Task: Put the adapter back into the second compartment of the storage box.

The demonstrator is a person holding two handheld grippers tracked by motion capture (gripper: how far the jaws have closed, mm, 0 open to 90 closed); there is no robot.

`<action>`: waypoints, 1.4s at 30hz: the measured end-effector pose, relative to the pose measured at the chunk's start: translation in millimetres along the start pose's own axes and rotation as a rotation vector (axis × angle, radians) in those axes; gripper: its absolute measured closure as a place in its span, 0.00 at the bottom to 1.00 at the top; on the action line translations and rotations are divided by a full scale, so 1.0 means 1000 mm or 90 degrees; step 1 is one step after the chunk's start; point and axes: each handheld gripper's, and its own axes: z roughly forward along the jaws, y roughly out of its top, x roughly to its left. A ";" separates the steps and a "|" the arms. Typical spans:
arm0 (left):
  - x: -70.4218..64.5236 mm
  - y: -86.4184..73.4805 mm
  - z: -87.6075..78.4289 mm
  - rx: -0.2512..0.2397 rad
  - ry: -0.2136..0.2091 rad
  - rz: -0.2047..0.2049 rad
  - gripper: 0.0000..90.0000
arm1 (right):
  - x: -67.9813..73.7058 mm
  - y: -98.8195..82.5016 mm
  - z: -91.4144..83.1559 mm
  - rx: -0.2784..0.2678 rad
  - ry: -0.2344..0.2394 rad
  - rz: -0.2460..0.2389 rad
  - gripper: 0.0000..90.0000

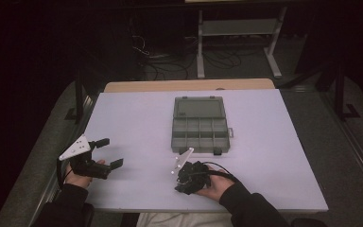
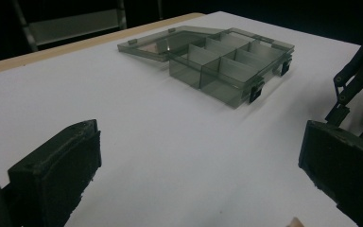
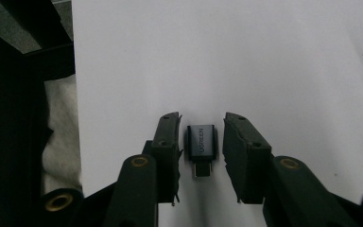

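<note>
Right between the two black jaws of the right gripper [image 3: 201, 142] lies a small dark adapter [image 3: 202, 144] with a metal plug at one end. It lies flat on the white bench [image 3: 217, 56], near the edge closest to the person. The jaws sit close on both sides of it, but a thin gap shows on each side, so they are not pressing on it yet. The picture is a bit dim, so the left gap may be smaller than it looks.

From the high view, the right gripper [image 1: 177, 182] points down at the bench, with the person's hand [image 1: 215, 187] behind it. A grey box [image 1: 201, 124] with little compartments lies open farther back, well apart from the adapter. Its lid lies flat behind it. The compartments look empty.

Off to the side, the left gripper [image 1: 109, 152] rests low over the bench with its jaws wide open and nothing in them.

The step in hand looks like picking up the adapter. Next, the jaws need to close the last little bit until both pads squeeze its sides. Then it can be lifted straight up and likely carried over to one compartment of the box. The squeeze should be even, or the small thing could twist or slip out.
</note>
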 end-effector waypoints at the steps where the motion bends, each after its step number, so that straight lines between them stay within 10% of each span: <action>1: 0.000 0.000 0.000 0.000 0.000 0.000 0.00 | 0.000 0.000 0.000 0.000 0.000 0.002 0.76; 42: 0.001 0.000 0.000 -0.004 0.005 -0.005 0.00 | -0.026 0.018 -0.048 -0.059 -0.002 0.030 0.83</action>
